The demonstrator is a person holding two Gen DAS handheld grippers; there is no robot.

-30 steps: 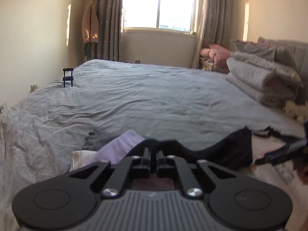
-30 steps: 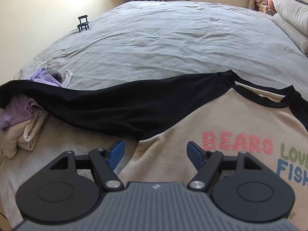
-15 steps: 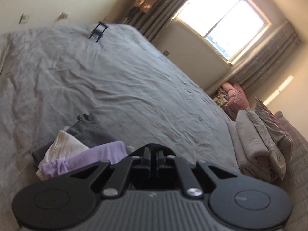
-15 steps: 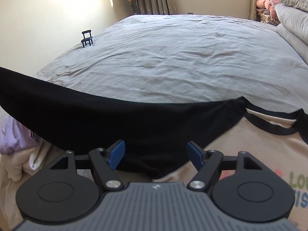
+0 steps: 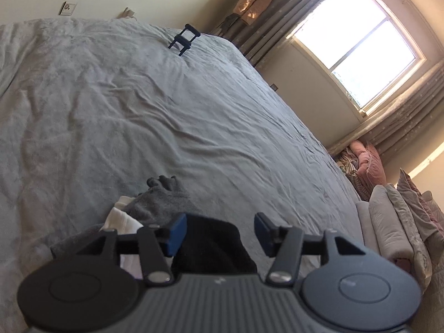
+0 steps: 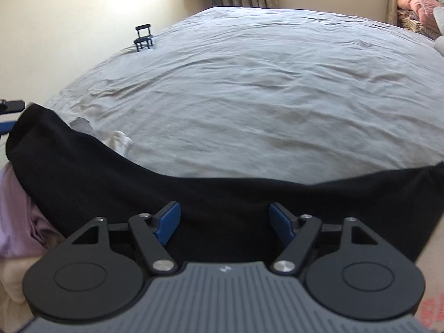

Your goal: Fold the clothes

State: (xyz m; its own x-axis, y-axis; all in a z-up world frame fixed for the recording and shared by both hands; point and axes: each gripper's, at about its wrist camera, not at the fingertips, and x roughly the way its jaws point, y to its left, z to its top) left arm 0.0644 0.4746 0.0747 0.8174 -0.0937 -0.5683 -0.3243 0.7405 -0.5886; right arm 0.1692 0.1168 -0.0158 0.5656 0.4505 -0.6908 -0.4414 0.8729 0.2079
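On the grey bed (image 6: 277,88), a black sleeve (image 6: 194,194) stretches before the wide-spread right gripper (image 6: 224,223); left gripper (image 5: 219,234) gapes empty over its cuff, beside piled clothes (image 5: 155,202)

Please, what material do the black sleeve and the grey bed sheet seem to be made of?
The black sleeve looks like soft matte knit, probably cotton jersey: it drapes in a smooth curve with no shine. The grey bed sheet looks like thin woven cotton or similar, matte, with many fine creases.

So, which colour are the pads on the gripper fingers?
Blue pads, clearest in the right wrist view.
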